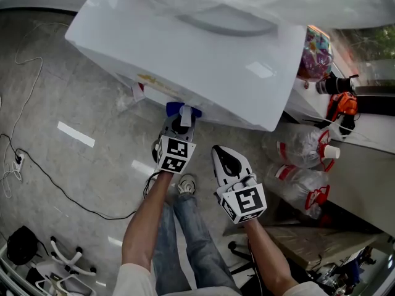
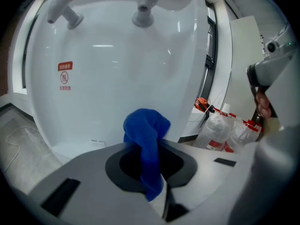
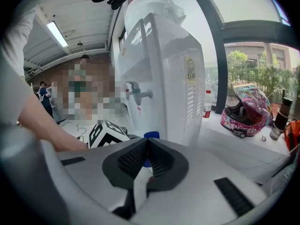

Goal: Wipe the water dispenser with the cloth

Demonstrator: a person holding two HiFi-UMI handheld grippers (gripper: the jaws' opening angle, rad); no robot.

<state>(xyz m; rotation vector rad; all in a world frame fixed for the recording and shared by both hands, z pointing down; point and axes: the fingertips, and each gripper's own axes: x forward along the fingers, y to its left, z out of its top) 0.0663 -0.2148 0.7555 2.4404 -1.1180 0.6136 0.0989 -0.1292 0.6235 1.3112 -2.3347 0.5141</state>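
The white water dispenser [image 1: 203, 48] fills the top of the head view; its front panel [image 2: 112, 74] with two taps [image 2: 143, 6] faces my left gripper. My left gripper [image 1: 181, 117] is shut on a blue cloth [image 2: 146, 139], which bunches up just in front of the panel's lower part. The cloth [image 1: 179, 108] shows in the head view right at the dispenser's front. My right gripper [image 1: 221, 155] hangs beside the left one, jaws closed on nothing, and looks along the dispenser's side [image 3: 180, 74].
Clear bags of bottles [image 1: 302, 147] lie on the floor right of the dispenser. A ledge holds a colourful helmet [image 3: 246, 114] and an orange-black tool [image 1: 341, 106]. A black cable [image 1: 43, 171] trails over the grey floor at left.
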